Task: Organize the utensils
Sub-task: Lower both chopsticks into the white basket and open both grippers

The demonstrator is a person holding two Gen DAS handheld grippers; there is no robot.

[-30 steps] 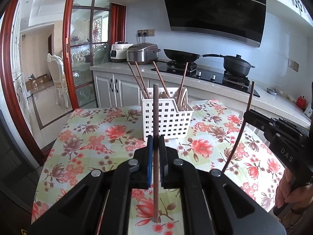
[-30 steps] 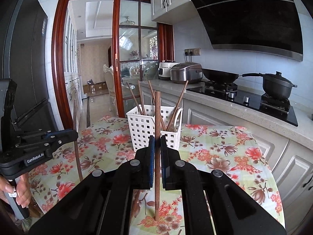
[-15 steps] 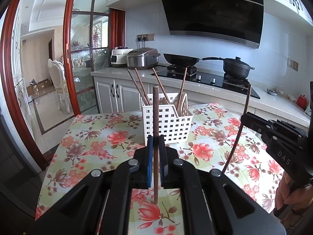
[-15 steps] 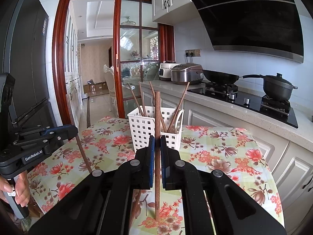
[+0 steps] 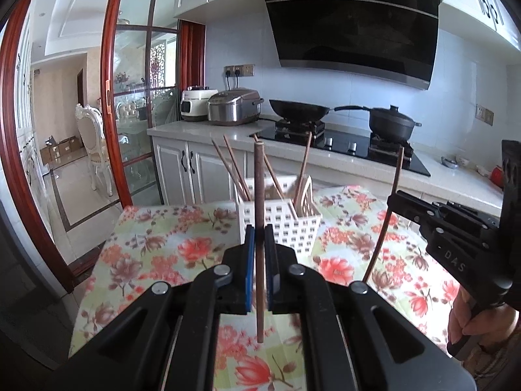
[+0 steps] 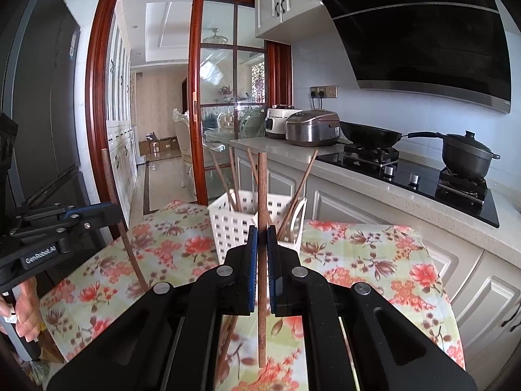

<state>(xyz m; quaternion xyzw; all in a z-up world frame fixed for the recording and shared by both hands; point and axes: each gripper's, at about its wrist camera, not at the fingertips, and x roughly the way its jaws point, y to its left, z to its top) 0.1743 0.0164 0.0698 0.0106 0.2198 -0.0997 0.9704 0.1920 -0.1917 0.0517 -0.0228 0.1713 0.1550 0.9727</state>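
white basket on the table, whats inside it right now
Several brown chopsticks stand leaning inside the white basket, their tops sticking out above its rim. Their lower ends and the basket's floor are hidden by its walls.

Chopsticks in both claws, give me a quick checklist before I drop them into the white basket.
1. Left claw shut on its chopstick: ok.
2. Right claw shut on its chopstick: ok.
3. Both chopsticks roughly upright: ok.
4. Lower tips above the white basket rim: not ok, they hang lower and short of it.
5. Free room among the chopsticks already standing in the basket: cannot tell.
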